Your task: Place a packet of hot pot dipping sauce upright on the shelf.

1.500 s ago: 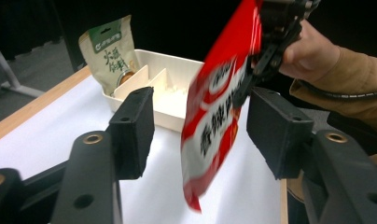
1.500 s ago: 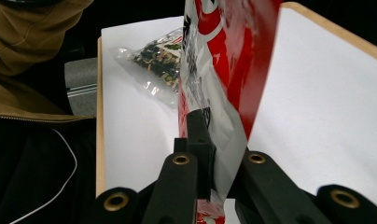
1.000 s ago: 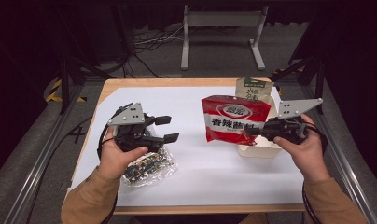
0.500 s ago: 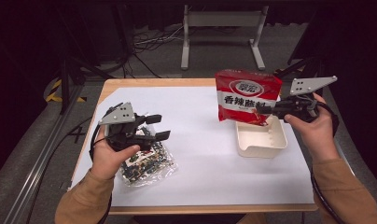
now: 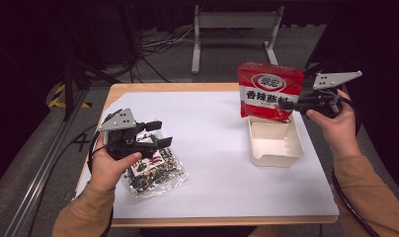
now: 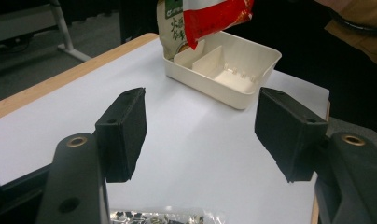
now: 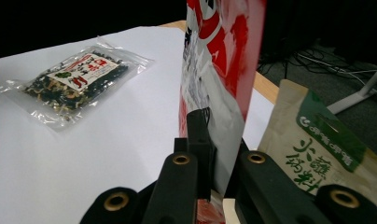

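Step in hand: we judge we are lifting the red packet (image 5: 269,91) out of the cream tray (image 5: 291,148).
Right gripper (image 5: 290,104): jaws clamped on the packet's lower edge; the packet hangs upright above the tray's far end.
Left gripper (image 5: 157,133): jaws apart and just widening, nothing between them, hovering over the clear spice bag (image 5: 153,170) on the worktop (image 5: 212,143).
Doing it well: we should keep the grip firm, lift clear of the tray rim, and avoid the green-labelled pouch (image 7: 317,140) behind.
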Demonstrator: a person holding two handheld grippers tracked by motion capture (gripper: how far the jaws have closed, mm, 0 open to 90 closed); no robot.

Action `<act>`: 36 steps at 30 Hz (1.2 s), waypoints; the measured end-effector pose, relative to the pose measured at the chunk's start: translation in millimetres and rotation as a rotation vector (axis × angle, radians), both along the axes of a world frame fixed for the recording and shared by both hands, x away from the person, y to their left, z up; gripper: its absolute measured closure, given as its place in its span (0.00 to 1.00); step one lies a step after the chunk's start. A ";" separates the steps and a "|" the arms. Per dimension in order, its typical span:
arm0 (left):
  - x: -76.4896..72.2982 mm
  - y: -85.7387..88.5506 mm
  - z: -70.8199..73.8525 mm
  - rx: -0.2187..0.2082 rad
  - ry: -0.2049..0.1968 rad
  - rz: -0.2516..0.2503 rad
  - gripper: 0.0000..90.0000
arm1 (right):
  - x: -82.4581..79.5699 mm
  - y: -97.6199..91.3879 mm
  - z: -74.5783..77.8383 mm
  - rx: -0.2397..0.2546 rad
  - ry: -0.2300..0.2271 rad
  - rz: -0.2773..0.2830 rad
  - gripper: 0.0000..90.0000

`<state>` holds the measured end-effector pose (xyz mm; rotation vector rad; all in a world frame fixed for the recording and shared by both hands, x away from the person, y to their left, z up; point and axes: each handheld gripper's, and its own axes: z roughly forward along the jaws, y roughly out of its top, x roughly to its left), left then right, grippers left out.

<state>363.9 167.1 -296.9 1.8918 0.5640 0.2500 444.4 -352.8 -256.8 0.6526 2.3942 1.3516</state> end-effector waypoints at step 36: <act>3.1 8.6 -1.9 -0.005 0.023 0.041 0.38 | 47.7 -30.7 -49.8 -0.020 0.084 -0.075 0.97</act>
